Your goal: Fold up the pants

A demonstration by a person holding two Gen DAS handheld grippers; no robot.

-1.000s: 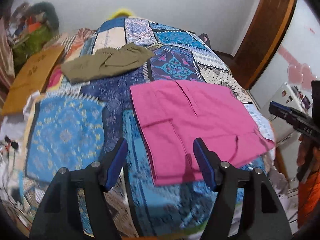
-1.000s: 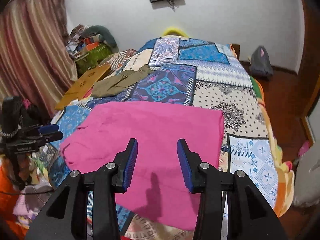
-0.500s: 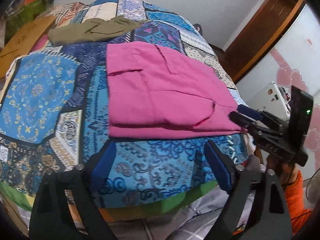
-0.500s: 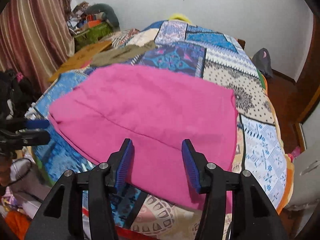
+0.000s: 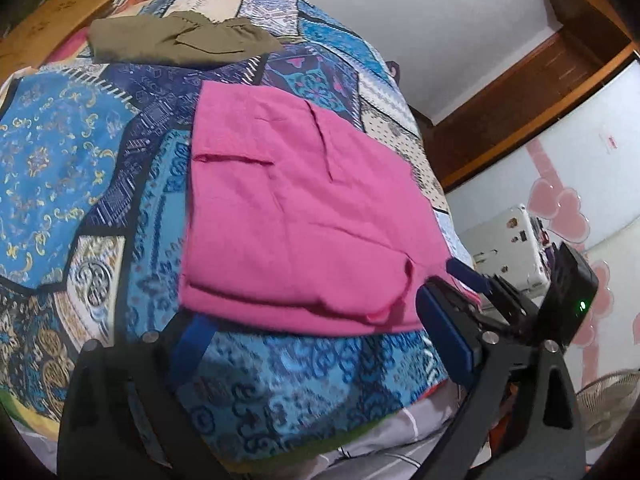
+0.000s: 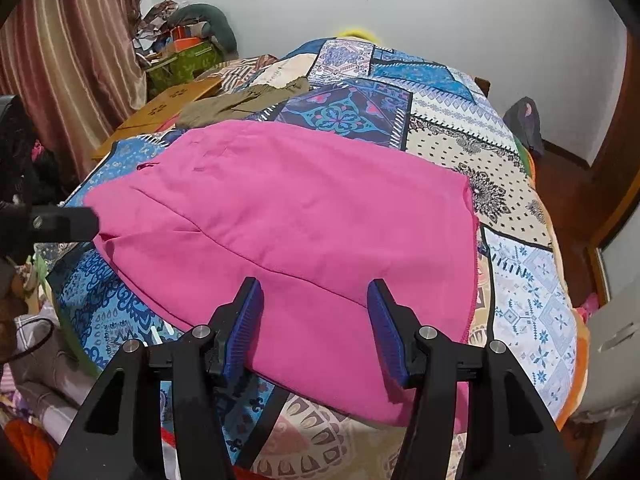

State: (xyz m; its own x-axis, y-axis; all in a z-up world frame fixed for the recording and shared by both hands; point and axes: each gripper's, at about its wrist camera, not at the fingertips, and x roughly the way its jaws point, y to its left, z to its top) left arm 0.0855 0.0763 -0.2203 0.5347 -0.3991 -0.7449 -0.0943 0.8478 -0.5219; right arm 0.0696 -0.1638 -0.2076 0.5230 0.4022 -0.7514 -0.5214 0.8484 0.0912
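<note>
The pink pants (image 6: 304, 232) are lying folded flat on the patchwork bedspread (image 6: 520, 292), near its front edge. The left gripper (image 5: 320, 340) has just been opening, jaws spread wide at the near hem, pinching nothing. The right gripper (image 6: 316, 320) is hovering spread over the cloth. Olive pants (image 5: 180, 40) are lying farther back.

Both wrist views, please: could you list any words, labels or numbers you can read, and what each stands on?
None can be read.
Brown cardboard sheet: dark printed marks, too blurred.
White wall panel: small red label, too small.
White appliance: small stickers, illegible.
Pink pants: no print visible.
</note>
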